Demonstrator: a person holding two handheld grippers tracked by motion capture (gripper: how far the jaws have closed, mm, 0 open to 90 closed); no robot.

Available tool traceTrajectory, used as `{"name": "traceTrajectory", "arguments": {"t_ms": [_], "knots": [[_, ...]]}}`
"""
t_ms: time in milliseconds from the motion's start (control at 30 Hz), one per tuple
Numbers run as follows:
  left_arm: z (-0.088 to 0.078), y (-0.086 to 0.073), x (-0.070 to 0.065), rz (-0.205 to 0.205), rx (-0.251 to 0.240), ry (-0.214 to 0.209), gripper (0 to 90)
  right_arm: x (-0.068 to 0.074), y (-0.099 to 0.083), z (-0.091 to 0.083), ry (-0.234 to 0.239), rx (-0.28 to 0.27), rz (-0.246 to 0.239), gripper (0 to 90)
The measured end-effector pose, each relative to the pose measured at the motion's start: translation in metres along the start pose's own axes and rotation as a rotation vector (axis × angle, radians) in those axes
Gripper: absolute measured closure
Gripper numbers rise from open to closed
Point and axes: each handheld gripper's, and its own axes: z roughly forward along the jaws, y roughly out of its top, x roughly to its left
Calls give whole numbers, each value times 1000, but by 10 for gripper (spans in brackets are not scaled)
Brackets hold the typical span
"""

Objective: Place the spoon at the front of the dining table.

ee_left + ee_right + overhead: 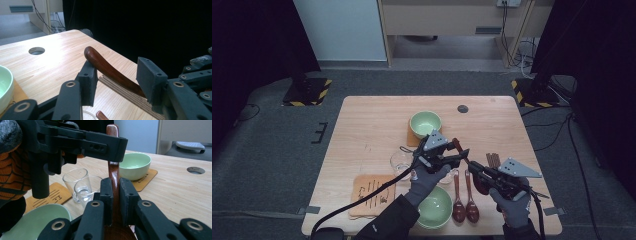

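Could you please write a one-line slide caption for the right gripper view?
Right gripper clamps a brown wooden spoon handle upright while the left gripper reaches across it, above glasses and green bowls.

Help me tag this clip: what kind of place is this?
Probably a lab or studio set up for recording, not a home: black curtains flank the table, stand bases with hazard tape sit on grey carpet, and cables trail behind.

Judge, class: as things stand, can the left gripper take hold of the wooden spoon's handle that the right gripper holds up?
Probably yes. The left gripper is open with the wooden spoon's handle already between its pads, nothing blocking; the right gripper clamps the spoon lower down.
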Motion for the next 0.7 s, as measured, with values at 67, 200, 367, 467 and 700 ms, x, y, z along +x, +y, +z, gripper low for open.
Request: {"name": "traceTrajectory", "arguments": {"t_ms": [67, 200, 367, 467, 700], "knots": [[0, 0, 0, -2, 0, -2, 532, 0, 0, 0, 0, 0, 1, 818], [0, 0, 1, -7, 0, -6, 554, -1, 0, -1, 1, -1, 0, 818], [0, 0, 1, -15, -1, -9, 595, -1, 0, -1, 1, 2, 0, 818], [0, 0, 1, -19, -3, -13, 613, -1, 0, 0, 1, 6, -1, 818], [0, 0, 2, -41, -12, -33, 647, -1, 0, -1, 3, 6, 2, 818]]}}
